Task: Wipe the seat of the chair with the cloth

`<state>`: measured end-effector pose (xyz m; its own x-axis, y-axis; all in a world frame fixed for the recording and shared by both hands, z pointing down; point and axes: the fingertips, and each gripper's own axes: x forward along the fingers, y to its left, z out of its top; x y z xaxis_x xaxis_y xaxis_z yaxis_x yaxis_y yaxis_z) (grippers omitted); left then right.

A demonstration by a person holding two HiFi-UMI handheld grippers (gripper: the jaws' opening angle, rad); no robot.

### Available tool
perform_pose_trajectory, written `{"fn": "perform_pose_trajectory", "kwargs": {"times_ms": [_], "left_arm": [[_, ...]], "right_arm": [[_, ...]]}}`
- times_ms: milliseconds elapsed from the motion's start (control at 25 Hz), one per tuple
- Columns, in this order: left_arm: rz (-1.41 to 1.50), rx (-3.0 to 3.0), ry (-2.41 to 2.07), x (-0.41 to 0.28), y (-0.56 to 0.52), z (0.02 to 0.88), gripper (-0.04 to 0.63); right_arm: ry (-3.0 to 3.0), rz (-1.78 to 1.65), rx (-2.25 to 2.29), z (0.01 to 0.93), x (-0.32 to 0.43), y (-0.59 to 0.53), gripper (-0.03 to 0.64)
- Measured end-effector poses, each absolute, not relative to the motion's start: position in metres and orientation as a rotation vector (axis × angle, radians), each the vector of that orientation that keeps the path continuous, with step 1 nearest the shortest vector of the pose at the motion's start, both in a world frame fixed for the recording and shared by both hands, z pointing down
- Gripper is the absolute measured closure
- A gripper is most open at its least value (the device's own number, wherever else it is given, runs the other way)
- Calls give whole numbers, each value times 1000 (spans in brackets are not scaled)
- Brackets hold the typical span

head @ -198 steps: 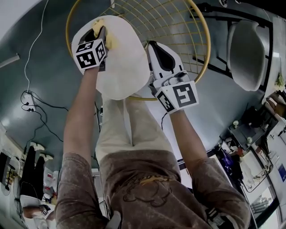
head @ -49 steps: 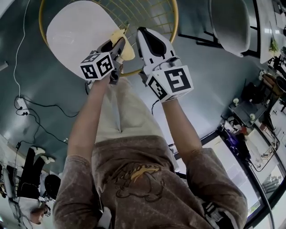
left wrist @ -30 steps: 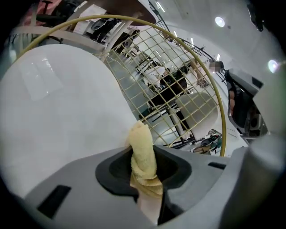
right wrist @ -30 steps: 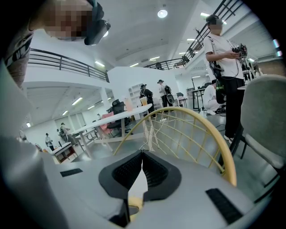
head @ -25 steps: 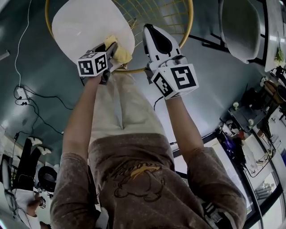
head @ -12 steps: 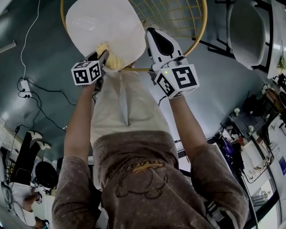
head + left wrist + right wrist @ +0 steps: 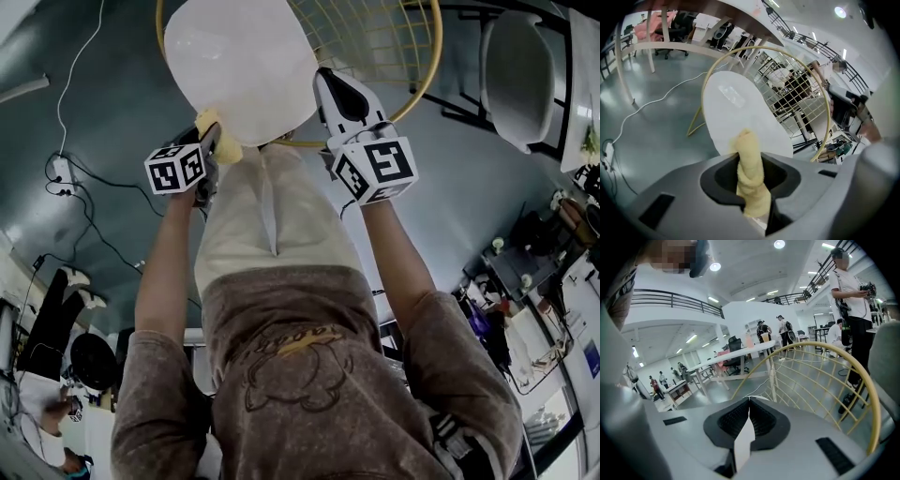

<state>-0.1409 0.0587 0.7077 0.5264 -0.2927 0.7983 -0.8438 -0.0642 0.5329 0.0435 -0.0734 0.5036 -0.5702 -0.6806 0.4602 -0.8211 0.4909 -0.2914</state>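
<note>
Since the stroke half a second ago, we have drawn the left gripper (image 7: 214,141) back toward the body. As a result, the cloth (image 7: 206,122) now sits at the near rim of the seat (image 7: 239,56) rather than over its broad face. We cannot tell whether cloth and rim touch.

The left fingers clamp the cloth at mid-length, and a short rolled end stands out beyond them. The right gripper (image 7: 330,82) hovers beside the seat, over the wire frame (image 7: 394,37). Its fingers are pressed together with nothing between them.

We judge the cloth soft, light and limp. It will fold under pressure, so we grip it near the working end and keep the free length short. The seat looks smooth and rigid, and likely offers little drag.
</note>
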Motion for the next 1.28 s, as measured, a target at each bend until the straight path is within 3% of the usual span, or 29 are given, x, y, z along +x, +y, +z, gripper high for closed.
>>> {"fn": "perform_pose_trajectory", "kwargs": {"times_ms": [480,1280], "left_arm": [[421,1699,-1080,-145,36,590,483],[237,2070,-1321,-164,-30,299,483]], "right_arm": [[-2450,714,1209,451,44,-47,591],[-2602,527,1303,261,54,-53,591]]}}
